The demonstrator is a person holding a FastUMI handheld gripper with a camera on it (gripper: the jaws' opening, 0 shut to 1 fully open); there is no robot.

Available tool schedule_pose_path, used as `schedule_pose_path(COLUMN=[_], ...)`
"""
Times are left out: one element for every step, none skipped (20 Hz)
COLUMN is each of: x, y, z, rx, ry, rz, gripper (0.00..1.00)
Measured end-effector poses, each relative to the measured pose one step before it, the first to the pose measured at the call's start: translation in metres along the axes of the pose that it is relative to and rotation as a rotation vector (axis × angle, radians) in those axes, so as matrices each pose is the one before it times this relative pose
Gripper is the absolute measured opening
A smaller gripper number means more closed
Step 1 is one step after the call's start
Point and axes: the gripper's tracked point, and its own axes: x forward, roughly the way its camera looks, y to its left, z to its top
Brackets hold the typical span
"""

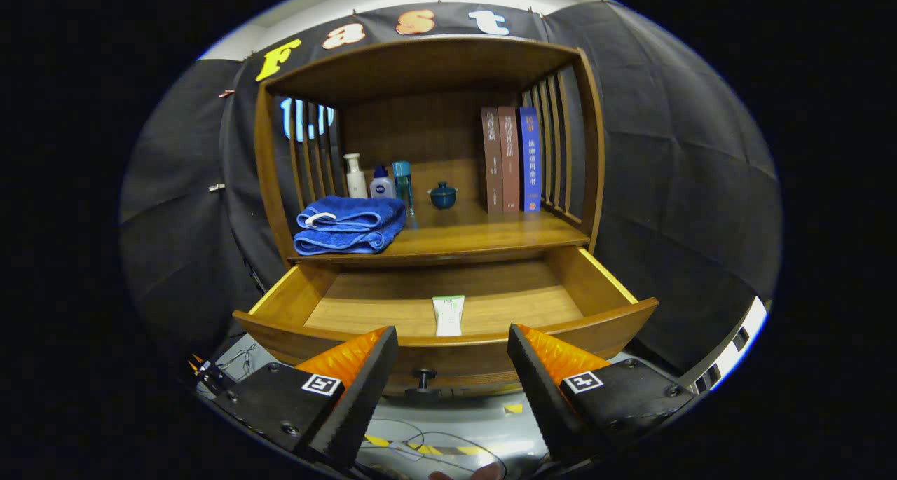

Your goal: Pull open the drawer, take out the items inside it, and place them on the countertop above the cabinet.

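My gripper (452, 368) has its jaws spread wide, holding nothing, low in the frame before the drawer (448, 340), which is pulled open. A small tube (448, 315) lies inside near the front wall, at center. Above, the countertop (483, 236) carries folded towels (348, 224) and 3 books (511, 159).

Tool (452, 368) agape before drawer (448, 343) holding tube (448, 315).

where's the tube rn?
Gripper view: the tube lies in the open drawer, against its front wall, just beyond the open gripper.
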Motion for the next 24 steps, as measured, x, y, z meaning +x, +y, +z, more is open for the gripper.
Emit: schedule_pose_path(x=[0.00744, 0.00979, 0.00968, 0.01028, 0.01185, 0.01240, 0.01375, 0.01345, 0.01356, 0.01310, 0.01229, 0.01175, 0.01220, 0.01075, 0.00888, 0.00850, 0.00812, 0.00646, 0.00496, 0.00770, 0.00625, 0.00500, 0.00297, 0.00896], y=[0.00173, 0.00042, -0.00103, 0.00007, -0.00038, -0.00032, -0.00085, -0.00094, -0.00001, 0.00201, 0.00135, 0.00118, 0.00064, 0.00108, 0.00031, -0.00068, -0.00292, -0.00097, -0.00141, -0.00247, -0.00234, -0.00070, 0.00062, 0.00069], z=[0.00303, 0.00615, 0.00712, 0.00953, 0.00756, 0.00469, 0.00039, -0.00280, -0.00420, -0.00790, -0.00496, -0.00441, -0.00276, -0.00249, -0.00082, -0.00123, -0.00006, -0.00167, -0.00219, -0.00276, -0.00272, -0.00475, -0.00357, -0.00465], rx=[0.02013, 0.01170, -0.00112, -0.00601, -0.01248, -0.01504, -0.01637, -0.01228, -0.01279, -0.00836, -0.01175, -0.00453, -0.00654, -0.00166, 0.00482, -0.00040, -0.00526, -0.00679, -0.00706, -0.00643, -0.00286, 0.00074, 0.00155, 0.00422], ry=[0.04601, 0.03551, 0.02651, 0.01737, 0.02191, 0.02854, 0.04332, 0.05705, 0.06178, 0.07224, 0.06374, 0.05524, 0.04278, 0.03670, 0.02880, 0.02958, 0.01782, 0.02064, 0.02404, 0.02393, 0.02595, 0.02896, 0.02739, 0.02305], rz=[0.01181, 0.00790, -0.00034, -0.00090, -0.00630, -0.00421, -0.01280, -0.00662, -0.00366, 0.00274, 0.00359, 0.00185, 0.00245, 0.00498, -0.00171, -0.00013, -0.01308, -0.00805, -0.01352, -0.00904, -0.01062, -0.00922, 0.00109, -0.00277], gripper=[0.99, 1.00, 1.00, 1.00, 1.00, 1.00, 1.00, 1.00, 1.00, 1.00, 1.00, 1.00, 1.00, 1.00, 1.00, 1.00, 1.00, 1.00, 0.96, 0.93, 0.89, 0.85, 0.81, 0.75])
